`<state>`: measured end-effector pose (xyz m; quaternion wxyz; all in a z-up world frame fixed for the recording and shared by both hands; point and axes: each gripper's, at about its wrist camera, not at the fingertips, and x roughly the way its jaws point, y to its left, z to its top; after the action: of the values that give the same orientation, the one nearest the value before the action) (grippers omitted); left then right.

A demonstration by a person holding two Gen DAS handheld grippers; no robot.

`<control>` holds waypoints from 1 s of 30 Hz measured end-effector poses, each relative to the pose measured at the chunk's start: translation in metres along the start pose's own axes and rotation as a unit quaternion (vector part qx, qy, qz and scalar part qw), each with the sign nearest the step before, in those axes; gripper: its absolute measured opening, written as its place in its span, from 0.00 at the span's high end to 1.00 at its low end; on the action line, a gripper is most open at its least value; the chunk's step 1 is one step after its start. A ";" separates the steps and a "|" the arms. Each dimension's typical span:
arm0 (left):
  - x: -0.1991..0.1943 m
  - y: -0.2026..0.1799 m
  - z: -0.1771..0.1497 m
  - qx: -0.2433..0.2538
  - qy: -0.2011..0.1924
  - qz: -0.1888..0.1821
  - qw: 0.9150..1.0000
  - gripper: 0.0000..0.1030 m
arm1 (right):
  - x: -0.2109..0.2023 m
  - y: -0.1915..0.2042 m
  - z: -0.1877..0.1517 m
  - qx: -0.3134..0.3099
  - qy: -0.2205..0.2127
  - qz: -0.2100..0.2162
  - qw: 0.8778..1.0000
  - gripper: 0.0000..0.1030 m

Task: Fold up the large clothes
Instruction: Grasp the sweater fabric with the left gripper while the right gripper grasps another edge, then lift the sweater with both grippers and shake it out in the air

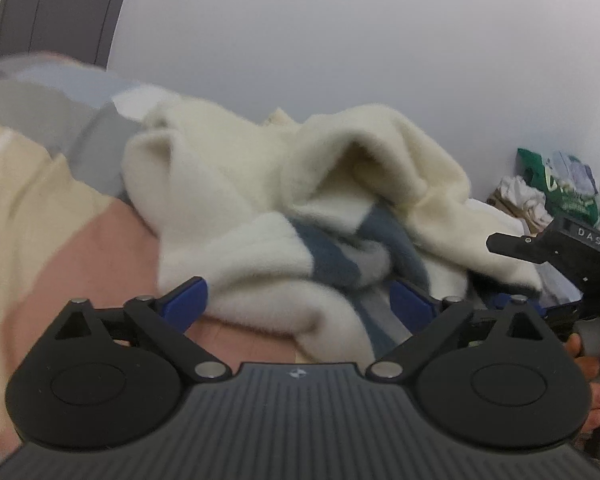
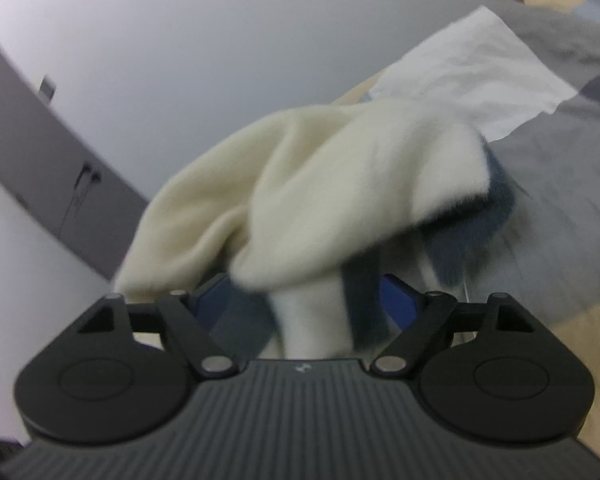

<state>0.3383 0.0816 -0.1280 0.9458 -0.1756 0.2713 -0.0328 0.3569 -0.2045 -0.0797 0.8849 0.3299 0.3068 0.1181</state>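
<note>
A fluffy cream garment with blue-grey stripes (image 1: 292,216) lies crumpled on the bed. My left gripper (image 1: 300,300) is open, its blue pads (image 1: 186,302) wide apart, with a fold of the garment lying between them. My right gripper (image 2: 308,296) has its jaws partly closed around a bunched part of the same garment (image 2: 320,192), which hangs lifted over the fingers and hides the fingertips. The right gripper also shows in the left wrist view (image 1: 556,248) at the garment's right edge, held by a hand.
The bed cover has cream, pink and grey patches (image 1: 40,220). A white cloth (image 2: 480,72) lies on the bed beyond the garment. A white wall (image 1: 340,32) and a grey door (image 1: 60,4) stand behind. Bags and clutter (image 1: 556,184) sit at the far right.
</note>
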 end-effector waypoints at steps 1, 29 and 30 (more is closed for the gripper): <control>0.007 0.004 0.001 -0.011 0.001 0.001 1.000 0.10 | 0.008 -0.005 0.003 0.012 0.001 0.006 1.000 0.19; -0.157 0.032 0.038 -0.137 -0.136 -0.005 0.981 0.79 | -0.184 0.017 0.060 -0.055 -0.158 0.093 0.982 0.87; -0.172 0.031 0.038 -0.139 -0.139 -0.001 0.981 0.79 | -0.191 0.017 0.060 -0.053 -0.159 0.094 0.981 0.87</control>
<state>0.2112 0.1501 -0.0225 0.9405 -0.3086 0.1393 0.0287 0.2447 -0.3012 0.0558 0.9235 0.3244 0.1233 0.1633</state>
